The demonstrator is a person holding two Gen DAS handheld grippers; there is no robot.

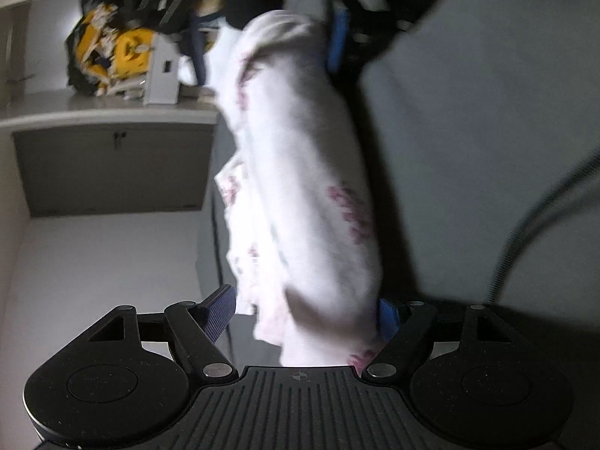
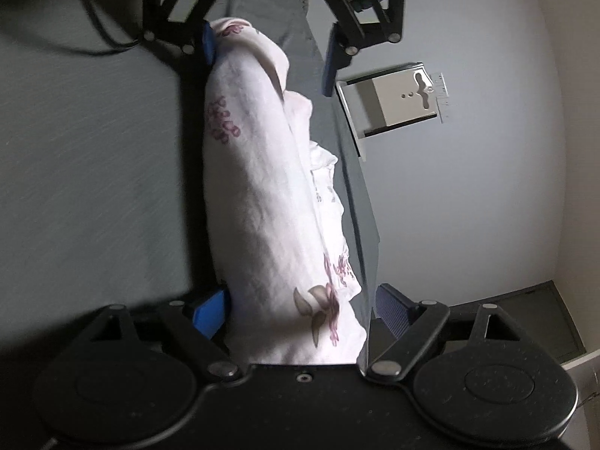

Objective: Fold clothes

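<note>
Your left tongs (image 1: 303, 311) sit spread wide, gripping nothing. The rolled white floral cloth (image 1: 300, 187) lies between the fingers, touching one blue pad (image 1: 388, 317) with a gap at the other. It runs ahead to the right tongs (image 1: 337, 41) over a grey surface (image 1: 468, 131). A yellow patterned pile (image 1: 108, 52) sits off to the left (blurry).

Right wrist view: your right tongs (image 2: 300, 307) are also spread wide, with the cloth (image 2: 262, 195) between the fingers and against one pad (image 2: 208, 311). The left tongs (image 2: 268, 56) sit at its far end.
</note>
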